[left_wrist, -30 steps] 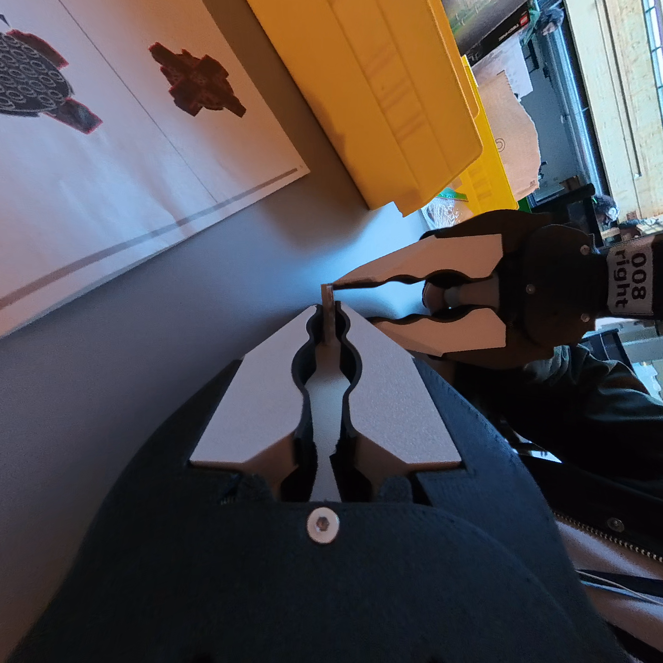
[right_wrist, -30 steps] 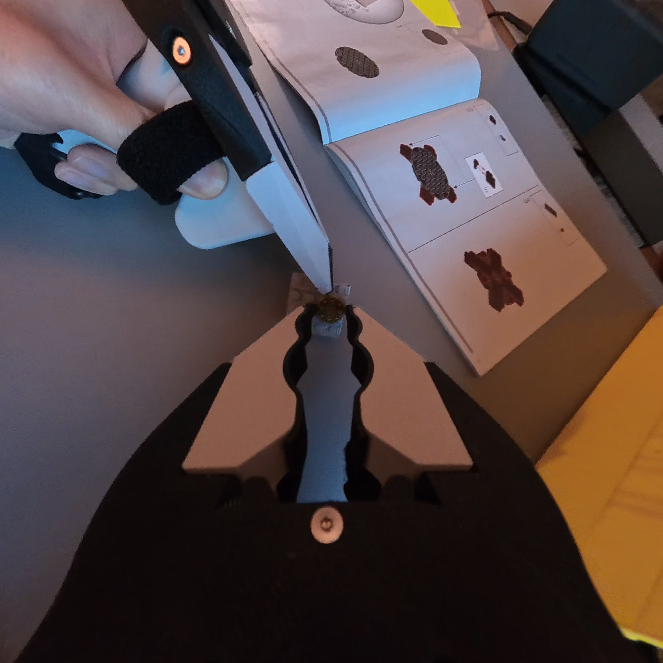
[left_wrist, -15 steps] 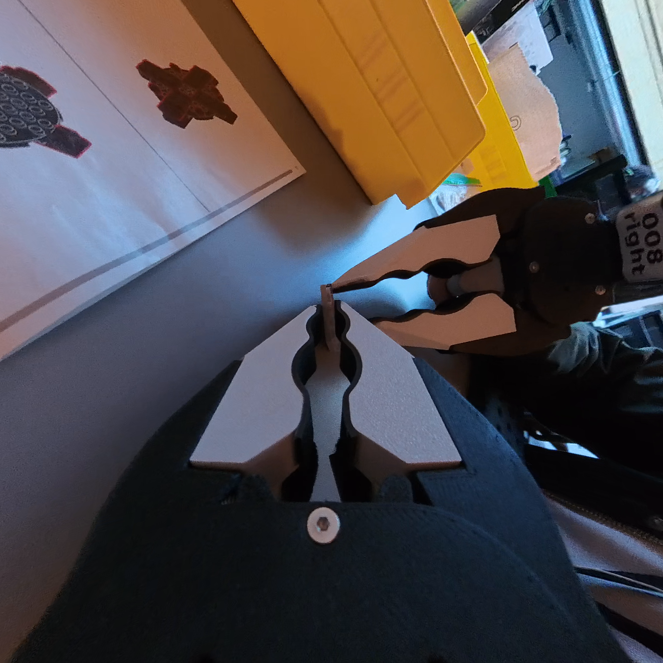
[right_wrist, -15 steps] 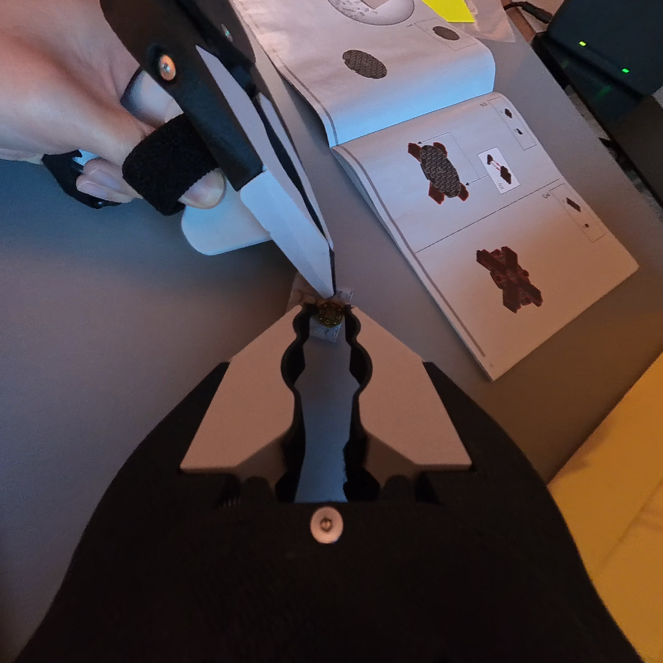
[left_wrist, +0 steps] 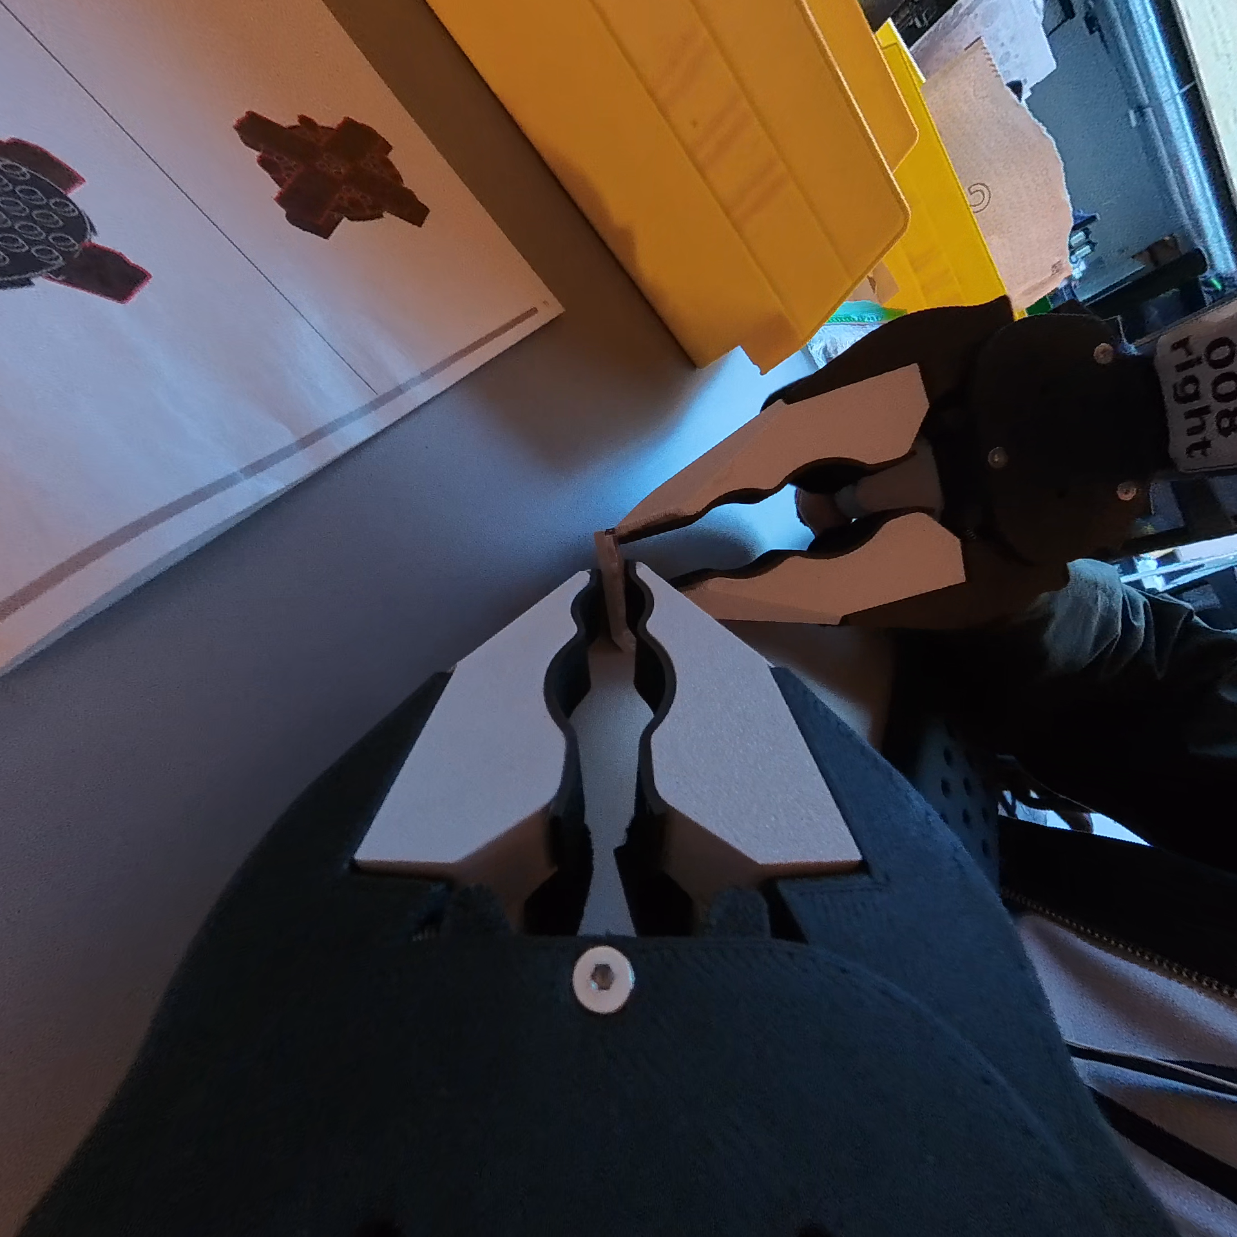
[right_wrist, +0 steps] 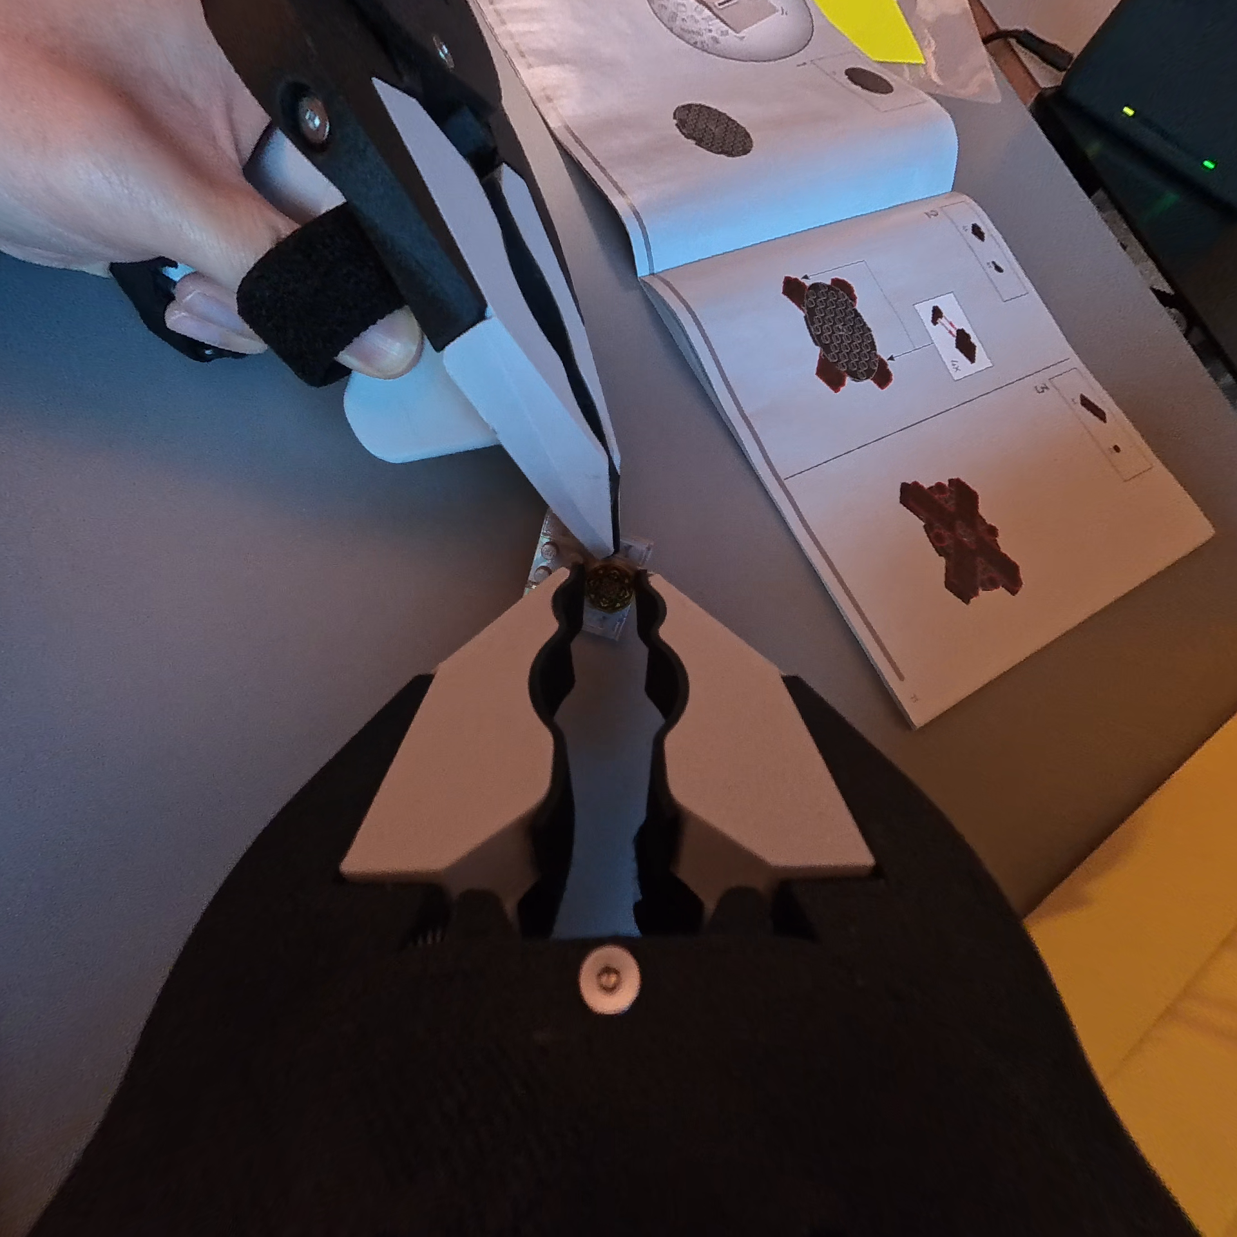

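My left gripper (left_wrist: pixel 610 579) is shut on the edge of a thin light-grey plate (left_wrist: pixel 614 602) and holds it just above the grey table. In the right wrist view the left gripper (right_wrist: pixel 606 535) comes down from the upper left, held by a person's hand (right_wrist: pixel 134 167). My right gripper (right_wrist: pixel 609 579) is shut on a small round gold-and-dark piece (right_wrist: pixel 608 588) that sits against the plate (right_wrist: pixel 606 624). In the left wrist view the right gripper (left_wrist: pixel 649 561) reaches in from the right, tip to tip with the left one. The round piece is hidden there.
An open instruction booklet (right_wrist: pixel 937 468) lies on the table beyond the grippers and also shows in the left wrist view (left_wrist: pixel 201 268). A yellow bin (left_wrist: pixel 703 167) stands beside it. A white block (right_wrist: pixel 415 428) lies under the left gripper. A dark device (right_wrist: pixel 1151 134) sits at the far right. The tips of both grippers are at nearly the same place.
Both grippers keep their hold and stay tip to tip. The right gripper's body has swung a little upward in the left wrist view, and the booklet has shifted slightly in both views.
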